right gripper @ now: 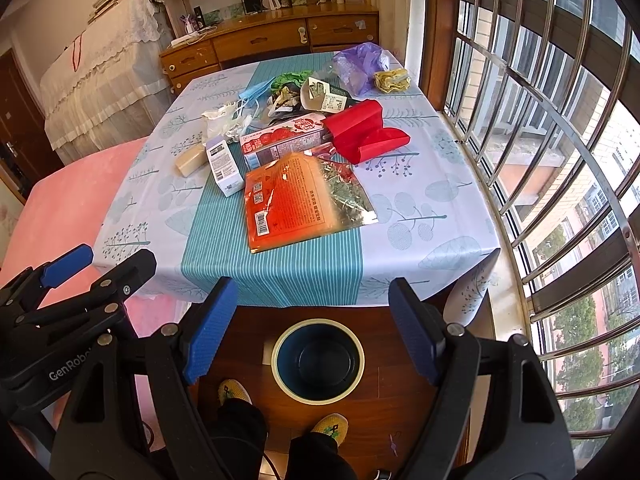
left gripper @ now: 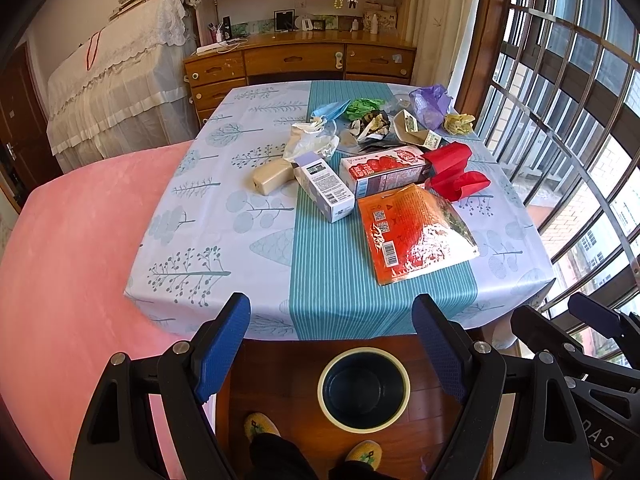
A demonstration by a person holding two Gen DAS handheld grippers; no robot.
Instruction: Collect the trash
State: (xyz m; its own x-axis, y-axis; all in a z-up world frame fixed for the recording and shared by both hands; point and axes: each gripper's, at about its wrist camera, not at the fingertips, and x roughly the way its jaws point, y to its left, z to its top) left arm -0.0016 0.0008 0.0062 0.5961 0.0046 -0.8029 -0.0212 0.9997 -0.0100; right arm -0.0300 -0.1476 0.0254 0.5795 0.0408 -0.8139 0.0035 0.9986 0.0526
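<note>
Trash lies on the table (left gripper: 224, 248): an orange foil snack bag (left gripper: 412, 232) nearest me, a white-purple box (left gripper: 326, 186), a red-white carton (left gripper: 384, 168), red paper (left gripper: 456, 174), a beige block (left gripper: 272, 178), a blue mask (left gripper: 330, 111), a purple bag (left gripper: 430, 104) and crumpled wrappers. A dark bin with a cream rim (left gripper: 364, 388) stands on the floor below the table's near edge. My left gripper (left gripper: 332, 344) is open and empty above the bin. My right gripper (right gripper: 312, 328) is open and empty there too. The orange bag (right gripper: 300, 200) and bin (right gripper: 318, 360) also show in the right wrist view.
A pink bed (left gripper: 72, 264) runs along the left. A barred window (left gripper: 568, 120) is at the right. A wooden dresser (left gripper: 300, 64) stands behind the table. The person's slippered feet (right gripper: 234, 392) stand by the bin on the wood floor.
</note>
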